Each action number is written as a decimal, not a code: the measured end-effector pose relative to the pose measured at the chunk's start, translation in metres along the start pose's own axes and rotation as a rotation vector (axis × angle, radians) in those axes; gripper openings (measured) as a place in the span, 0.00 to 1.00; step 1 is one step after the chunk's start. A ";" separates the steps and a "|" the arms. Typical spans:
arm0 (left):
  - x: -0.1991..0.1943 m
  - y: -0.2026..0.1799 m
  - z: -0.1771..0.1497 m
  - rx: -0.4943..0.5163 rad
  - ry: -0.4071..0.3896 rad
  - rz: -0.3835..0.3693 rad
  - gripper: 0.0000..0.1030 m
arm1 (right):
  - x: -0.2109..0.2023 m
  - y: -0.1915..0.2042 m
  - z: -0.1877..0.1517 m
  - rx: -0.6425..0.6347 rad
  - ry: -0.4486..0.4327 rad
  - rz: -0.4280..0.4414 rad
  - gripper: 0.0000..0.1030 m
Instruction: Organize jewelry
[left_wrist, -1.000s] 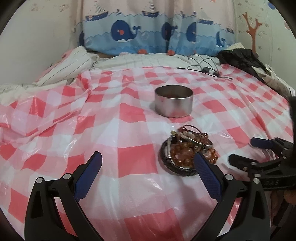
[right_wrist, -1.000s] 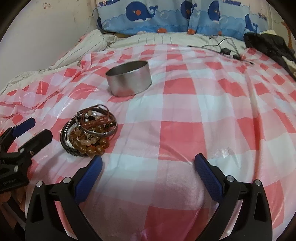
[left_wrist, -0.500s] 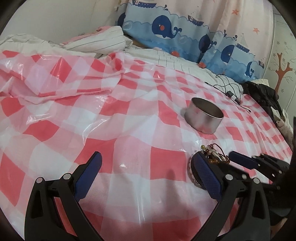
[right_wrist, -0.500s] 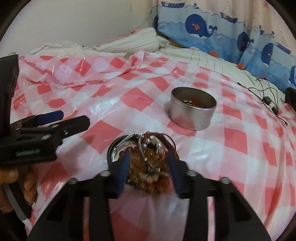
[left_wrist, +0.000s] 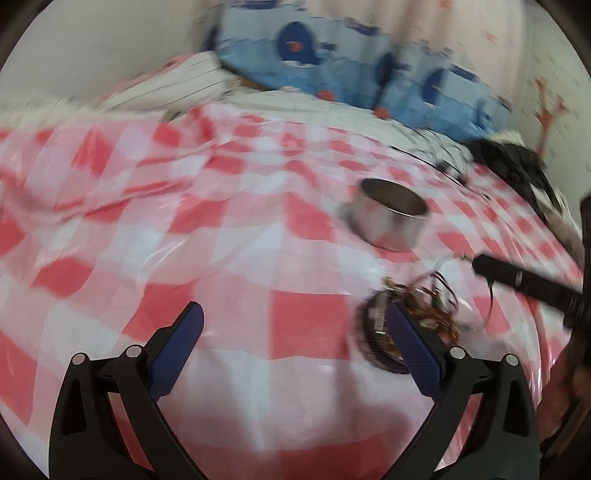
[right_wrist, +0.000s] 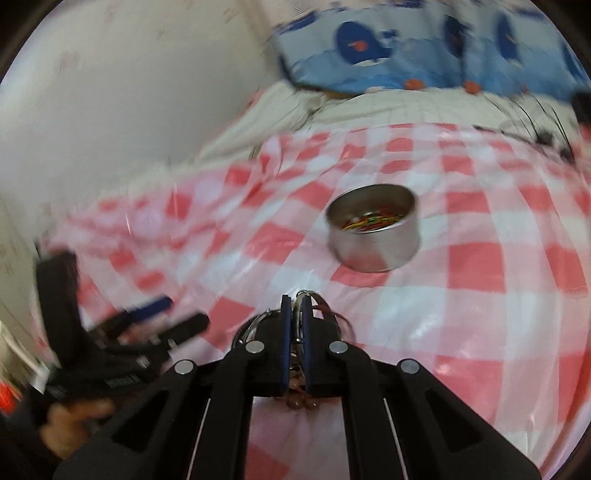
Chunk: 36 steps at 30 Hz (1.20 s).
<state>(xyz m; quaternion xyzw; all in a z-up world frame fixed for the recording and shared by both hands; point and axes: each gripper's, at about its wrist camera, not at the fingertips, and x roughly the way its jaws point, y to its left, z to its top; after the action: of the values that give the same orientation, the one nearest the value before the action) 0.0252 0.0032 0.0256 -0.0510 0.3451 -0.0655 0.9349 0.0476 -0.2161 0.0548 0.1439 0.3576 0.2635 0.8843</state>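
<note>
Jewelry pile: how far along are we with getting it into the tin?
Done: the round metal tin already holds some colourful pieces. In hand: the right gripper has just been closing and is shut on a thin silver bangle from the bracelet pile. Left: the pile remains on the checked cloth; the left gripper is open.

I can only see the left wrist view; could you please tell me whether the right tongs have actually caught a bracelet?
Observer: Yes. The right tongs have just been closing and are shut on a thin silver bangle, with brown beads hanging below them.
Operator: Thank you. Is there anything inside the tin?
Observer: Yes. The tin holds thin multicoloured pieces, though they are too blurred to name.
</note>
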 end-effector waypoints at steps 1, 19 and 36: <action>0.000 -0.007 0.001 0.034 0.000 -0.012 0.92 | -0.005 -0.004 0.001 0.025 -0.012 0.010 0.05; 0.064 -0.075 0.045 0.424 0.167 -0.349 0.69 | -0.014 -0.043 -0.005 0.188 0.026 -0.016 0.05; 0.034 -0.041 0.074 0.194 0.164 -0.614 0.03 | 0.017 -0.044 -0.023 0.058 0.153 -0.240 0.06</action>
<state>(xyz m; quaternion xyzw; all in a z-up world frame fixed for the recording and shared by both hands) 0.0955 -0.0391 0.0651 -0.0579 0.3799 -0.3807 0.8411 0.0573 -0.2407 0.0094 0.1052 0.4461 0.1555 0.8751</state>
